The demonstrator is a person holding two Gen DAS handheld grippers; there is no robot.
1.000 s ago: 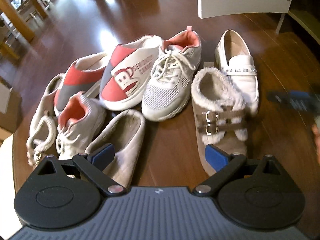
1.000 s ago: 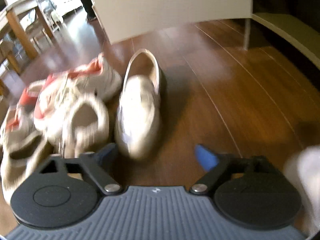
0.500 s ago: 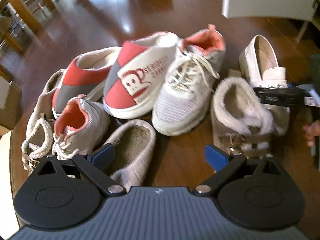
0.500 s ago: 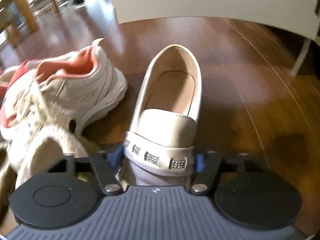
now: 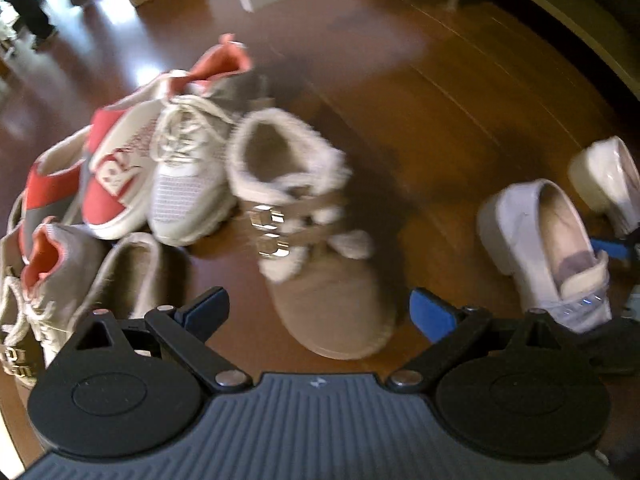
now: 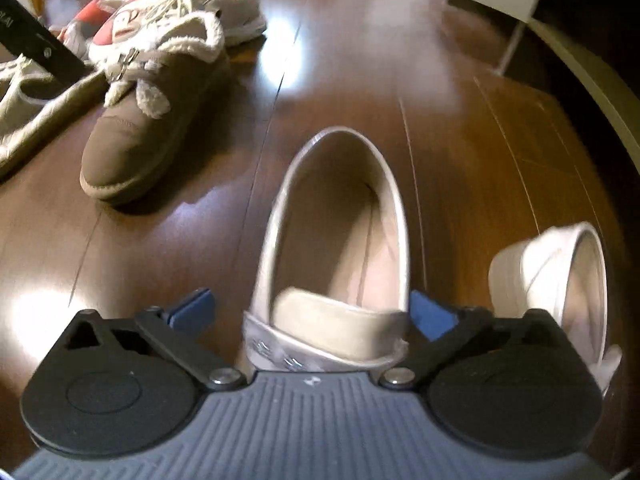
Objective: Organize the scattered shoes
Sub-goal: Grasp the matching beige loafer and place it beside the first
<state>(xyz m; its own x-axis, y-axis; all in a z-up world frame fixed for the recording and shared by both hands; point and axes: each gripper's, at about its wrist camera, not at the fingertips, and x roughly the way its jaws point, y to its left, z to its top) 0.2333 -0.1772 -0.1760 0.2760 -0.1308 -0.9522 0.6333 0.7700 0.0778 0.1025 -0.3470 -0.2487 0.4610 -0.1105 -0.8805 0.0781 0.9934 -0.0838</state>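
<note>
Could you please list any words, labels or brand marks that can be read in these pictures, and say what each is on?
"R": large letter on the red-and-white slipper; the smaller print beside it is too blurred to read.
"AI": end of a white label on the black bar; the rest is cut off.
Nothing else is legible.

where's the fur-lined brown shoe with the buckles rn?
The fur-lined brown shoe sits on the wood floor ahead of the open left gripper in the left wrist view, beside the white laced sneaker and apart from the cream loafer.
</note>
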